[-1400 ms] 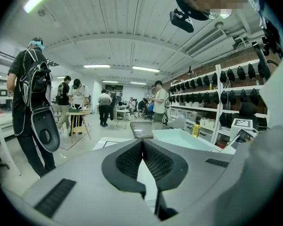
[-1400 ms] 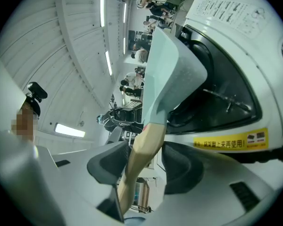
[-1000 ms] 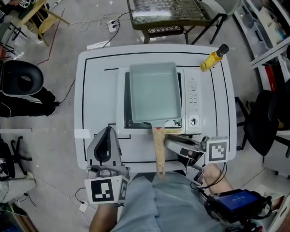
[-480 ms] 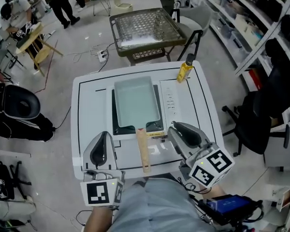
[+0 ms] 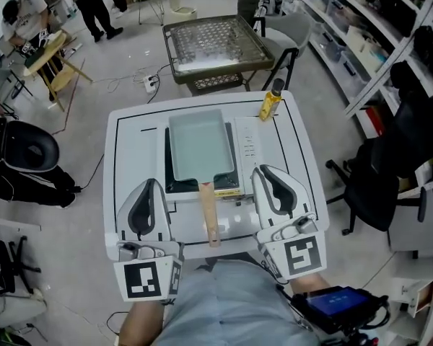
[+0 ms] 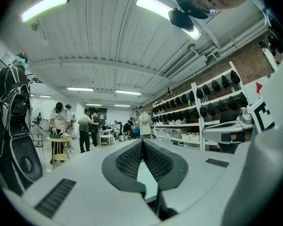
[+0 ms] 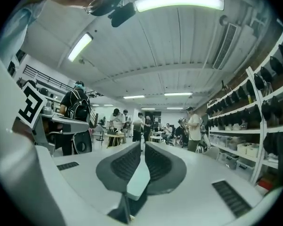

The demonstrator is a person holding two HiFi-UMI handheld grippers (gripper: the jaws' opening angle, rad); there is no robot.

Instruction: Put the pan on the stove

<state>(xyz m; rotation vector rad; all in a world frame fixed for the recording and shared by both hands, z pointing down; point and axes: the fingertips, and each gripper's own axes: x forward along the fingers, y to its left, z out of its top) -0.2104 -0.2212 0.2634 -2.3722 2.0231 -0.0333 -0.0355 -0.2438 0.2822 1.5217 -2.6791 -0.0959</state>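
Observation:
The rectangular pale-teal pan (image 5: 198, 144) sits on the white tabletop stove (image 5: 247, 146), and its wooden handle (image 5: 208, 215) points toward me. My left gripper (image 5: 149, 186) rests left of the handle with its jaws together and nothing in them. My right gripper (image 5: 264, 171) rests right of the handle, clear of it, and its jaws are closing with nothing between them. In the left gripper view, the left gripper (image 6: 142, 141) points across the room, pads meeting. The right gripper (image 7: 144, 146) in its own view shows its pads nearly touching, nothing between.
A yellow bottle (image 5: 270, 101) stands at the far right of the white table (image 5: 130, 143). Beyond the table is a metal mesh stand (image 5: 213, 42). An office chair (image 5: 368, 186) is to the right, a black bag (image 5: 25, 157) to the left. People stand far off.
My right gripper has drawn away from the pan handle, swung to point forward, and closed its jaws. The pan stays on the stove. The head view has pulled back.

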